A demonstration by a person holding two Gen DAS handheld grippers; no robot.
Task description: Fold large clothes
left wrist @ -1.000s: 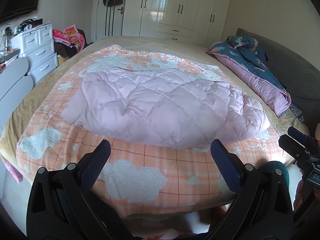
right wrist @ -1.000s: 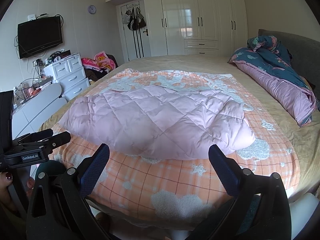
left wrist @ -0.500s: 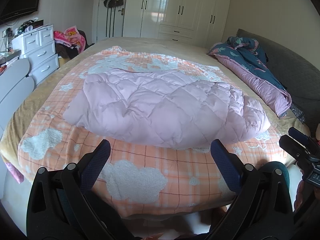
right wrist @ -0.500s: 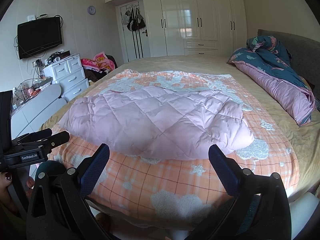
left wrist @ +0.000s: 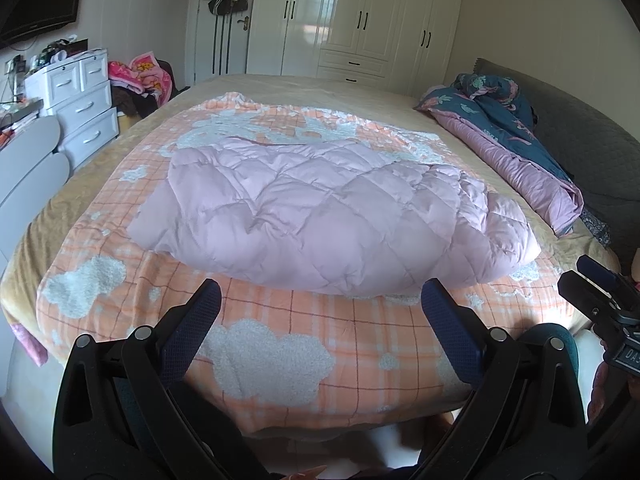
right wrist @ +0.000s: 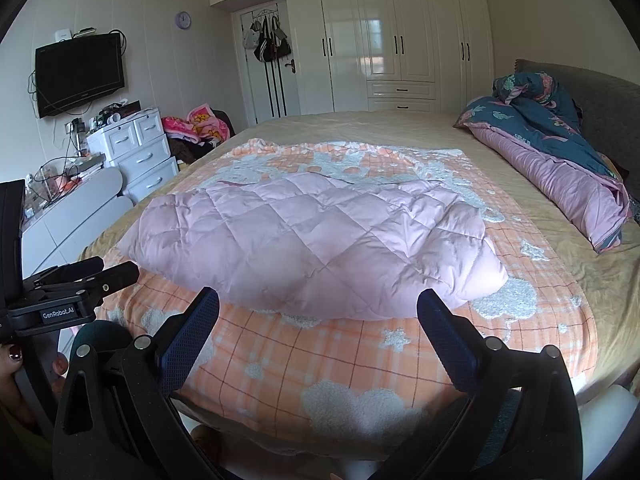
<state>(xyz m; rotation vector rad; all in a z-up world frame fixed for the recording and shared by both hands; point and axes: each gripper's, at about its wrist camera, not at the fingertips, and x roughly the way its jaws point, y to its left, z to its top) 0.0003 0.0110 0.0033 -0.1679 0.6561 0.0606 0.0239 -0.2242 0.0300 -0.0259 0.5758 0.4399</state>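
Observation:
A pink quilted puffer garment (left wrist: 320,208) lies folded in a thick bundle in the middle of the bed, on an orange checked blanket (left wrist: 280,344) with white clouds. It also shows in the right wrist view (right wrist: 320,240). My left gripper (left wrist: 322,308) is open and empty, held above the near edge of the bed, short of the garment. My right gripper (right wrist: 318,316) is open and empty, at the same edge, to the right of the left one. Each gripper shows at the side of the other's view.
A rolled blue and pink duvet (right wrist: 560,168) lies along the grey headboard at the right. White drawers (right wrist: 136,152) and a TV (right wrist: 78,74) stand at the left wall. White wardrobes (right wrist: 392,40) line the far wall.
Both grippers have drifted slightly; the garment sits a little higher and more centred in both views. Nothing was taken hold of.

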